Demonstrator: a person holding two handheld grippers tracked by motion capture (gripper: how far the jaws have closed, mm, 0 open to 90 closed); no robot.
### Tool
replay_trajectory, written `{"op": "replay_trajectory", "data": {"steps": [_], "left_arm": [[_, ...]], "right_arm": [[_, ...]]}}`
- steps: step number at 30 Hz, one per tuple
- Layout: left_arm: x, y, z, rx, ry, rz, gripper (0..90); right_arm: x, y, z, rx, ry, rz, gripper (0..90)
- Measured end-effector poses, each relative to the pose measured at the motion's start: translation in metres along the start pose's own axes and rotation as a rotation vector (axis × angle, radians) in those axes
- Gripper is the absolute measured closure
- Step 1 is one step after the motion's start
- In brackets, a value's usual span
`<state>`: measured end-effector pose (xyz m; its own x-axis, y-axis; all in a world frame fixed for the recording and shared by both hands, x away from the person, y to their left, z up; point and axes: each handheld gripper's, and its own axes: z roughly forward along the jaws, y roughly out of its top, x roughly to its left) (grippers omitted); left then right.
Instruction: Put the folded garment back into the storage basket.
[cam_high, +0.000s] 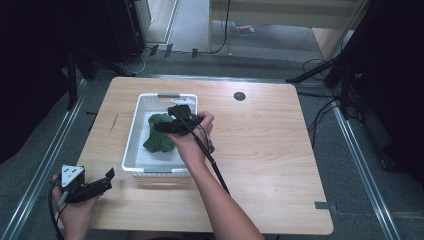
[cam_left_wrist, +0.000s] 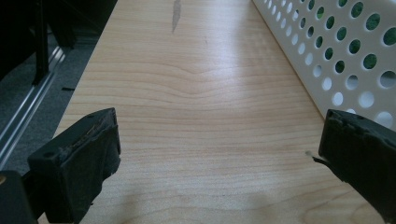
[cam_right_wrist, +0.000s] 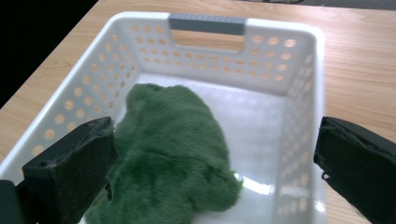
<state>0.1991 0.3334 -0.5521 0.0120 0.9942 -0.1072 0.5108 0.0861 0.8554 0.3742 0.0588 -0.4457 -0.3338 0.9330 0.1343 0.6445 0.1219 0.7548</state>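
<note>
1. A white perforated basket (cam_high: 134, 135) sits on the wooden table (cam_high: 260, 145), toward the table's left half, with a grey handle (cam_high: 168, 95) on its far end wall.
2. Inside the basket lies a green fuzzy cloth (cam_high: 159, 134), bunched up against the basket's left wall and covering much of the floor on that side (the right part of the floor is bare white).
3. The right gripper (cam_high: 172, 120) hangs over the basket, above the green fuzzy cloth, held in the person's right hand (cam_high: 192, 137); its jaws stand wide apart with nothing between them.
4. In the right gripper view the cloth (cam_right_wrist: 173, 154) lies below and between the spread jaws, apart from both.
5. The left gripper (cam_high: 102, 181) rests low near the table's front left corner, just in front of and left of the basket, held in the left hand (cam_high: 75, 210).
6. Its jaws are spread wide and empty; bare table (cam_left_wrist: 201, 121) lies between them, and the basket wall (cam_left_wrist: 336, 56) runs along the right.
</note>
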Motion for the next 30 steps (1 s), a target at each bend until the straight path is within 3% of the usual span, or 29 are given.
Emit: {"op": "replay_trajectory", "data": {"steps": [15,30], "left_arm": [[-0.002,0.000,-0.001,-0.003,0.022,0.006,0.0],[-0.002,0.000,-0.001,-0.009,0.023,0.002,0.0]], "right_arm": [[-0.054,-0.002,-0.022,-0.035,-0.051,0.044,0.0],[-0.111,-0.022,-0.034,-0.032,-0.109,0.090,0.0]]}}
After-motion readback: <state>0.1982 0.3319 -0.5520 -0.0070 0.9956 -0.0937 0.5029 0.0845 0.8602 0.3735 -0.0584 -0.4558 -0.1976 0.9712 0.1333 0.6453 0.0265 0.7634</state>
